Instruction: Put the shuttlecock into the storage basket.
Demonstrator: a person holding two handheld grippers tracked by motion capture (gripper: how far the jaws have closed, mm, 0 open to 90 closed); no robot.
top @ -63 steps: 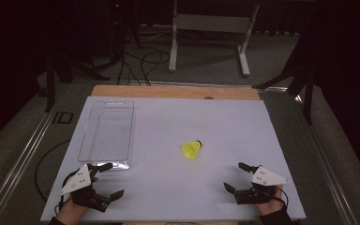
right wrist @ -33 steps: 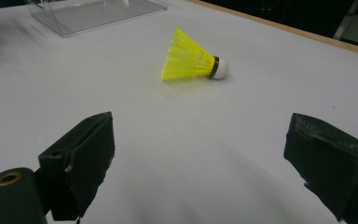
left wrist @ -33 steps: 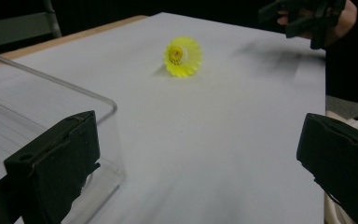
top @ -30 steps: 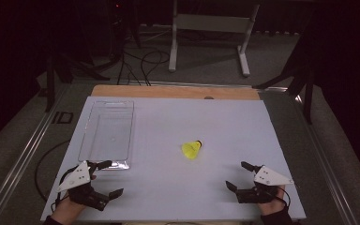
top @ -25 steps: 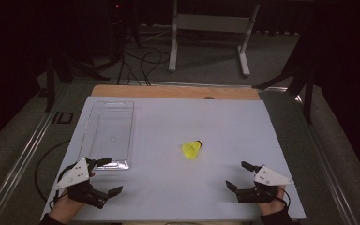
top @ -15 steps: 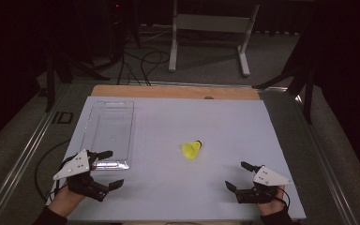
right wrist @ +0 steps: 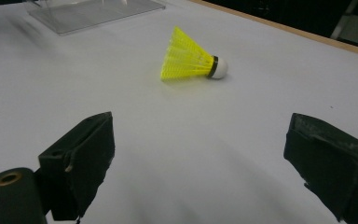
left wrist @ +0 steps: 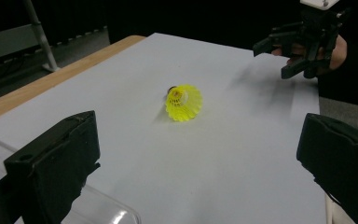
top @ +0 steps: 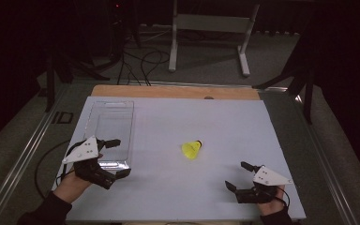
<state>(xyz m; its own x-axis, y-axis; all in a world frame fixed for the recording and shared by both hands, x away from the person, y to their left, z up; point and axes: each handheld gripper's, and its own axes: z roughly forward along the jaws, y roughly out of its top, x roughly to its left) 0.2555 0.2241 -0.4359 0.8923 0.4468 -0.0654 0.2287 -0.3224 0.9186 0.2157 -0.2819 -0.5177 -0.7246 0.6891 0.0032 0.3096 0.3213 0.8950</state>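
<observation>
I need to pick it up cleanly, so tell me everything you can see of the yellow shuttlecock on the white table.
The yellow shuttlecock has a ribbed, translucent, plastic-looking skirt, a black band and a rounded white cork tip. It looks whole. It lies on its side on the white table, near its middle, tip toward the far side, skirt toward the person. It touches nothing else.

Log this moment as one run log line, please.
left gripper: open, over clear tray corner | right gripper: open, near table edge | shuttlecock: on its side, untouched
</observation>
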